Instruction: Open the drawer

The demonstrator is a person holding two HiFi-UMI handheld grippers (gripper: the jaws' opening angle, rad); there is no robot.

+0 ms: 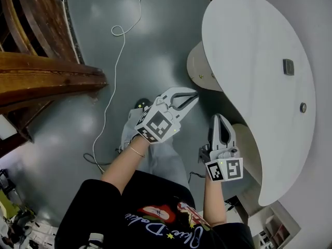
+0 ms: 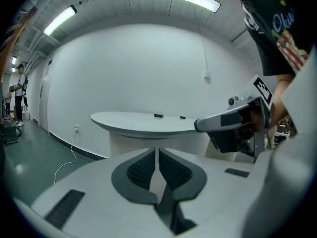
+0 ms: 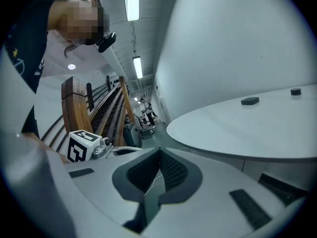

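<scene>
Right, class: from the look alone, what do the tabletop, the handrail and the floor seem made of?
Tabletop: probably white laminate or painted board, smooth matte, no grain.
Handrail: wood, varnished, brown grain streaks with sheen.
Floor: likely sealed or coated concrete, grey-green, glossy light reflections.

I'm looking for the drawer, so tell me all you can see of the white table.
The white table has a smooth, matte, curved top with rounded ends, level on a pale cream pedestal. A small dark block and a small round dark piece lie on it. No drawer front can be made out.
</scene>
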